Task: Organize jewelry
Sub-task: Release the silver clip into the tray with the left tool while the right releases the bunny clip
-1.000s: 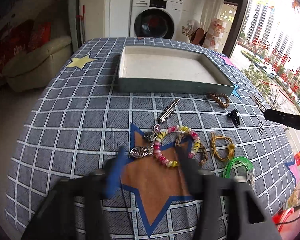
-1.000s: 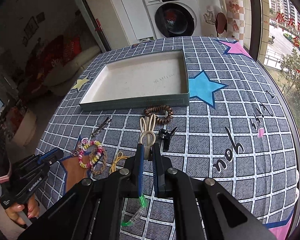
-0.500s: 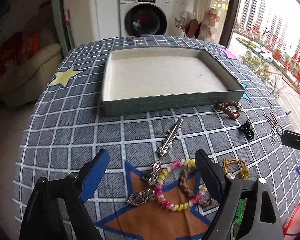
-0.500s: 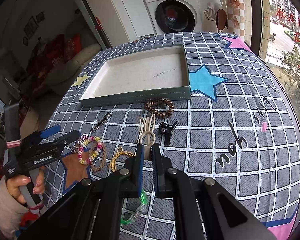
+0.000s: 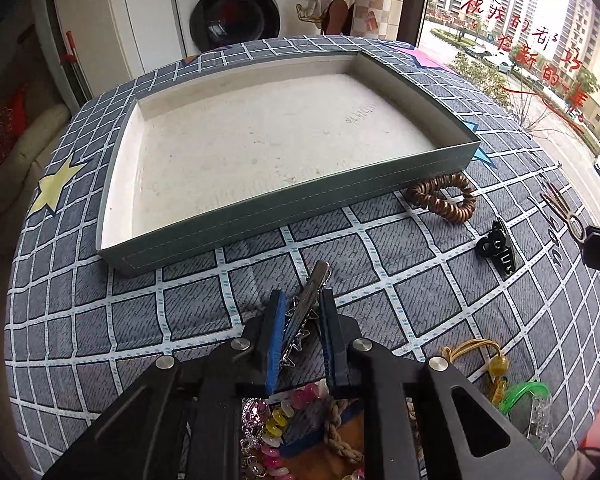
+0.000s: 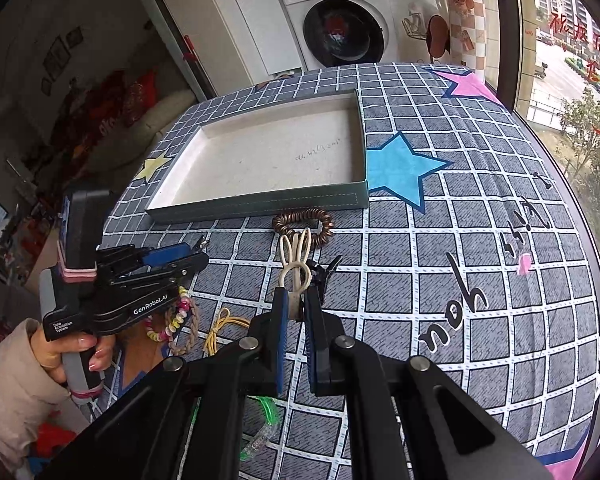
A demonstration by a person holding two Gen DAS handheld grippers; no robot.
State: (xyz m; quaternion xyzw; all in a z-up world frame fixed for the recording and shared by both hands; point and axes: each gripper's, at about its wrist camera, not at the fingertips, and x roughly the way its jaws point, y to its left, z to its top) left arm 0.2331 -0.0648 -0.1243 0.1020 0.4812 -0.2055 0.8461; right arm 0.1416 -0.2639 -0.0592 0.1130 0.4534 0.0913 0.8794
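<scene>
The left gripper (image 5: 300,312) pinches the silver hair clip (image 5: 306,306) between its fingers, the tray (image 5: 260,216) just ahead. The right gripper (image 6: 296,304) pinches the cream rabbit clip (image 6: 295,258). I think the best is to lift straight, clear the wall, then release low.

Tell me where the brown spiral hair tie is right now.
The brown spiral hair tie lies on the checked tablecloth, right against the near right corner of the tray. In the right wrist view, it lies just beyond the cream bunny-ear clip.
</scene>
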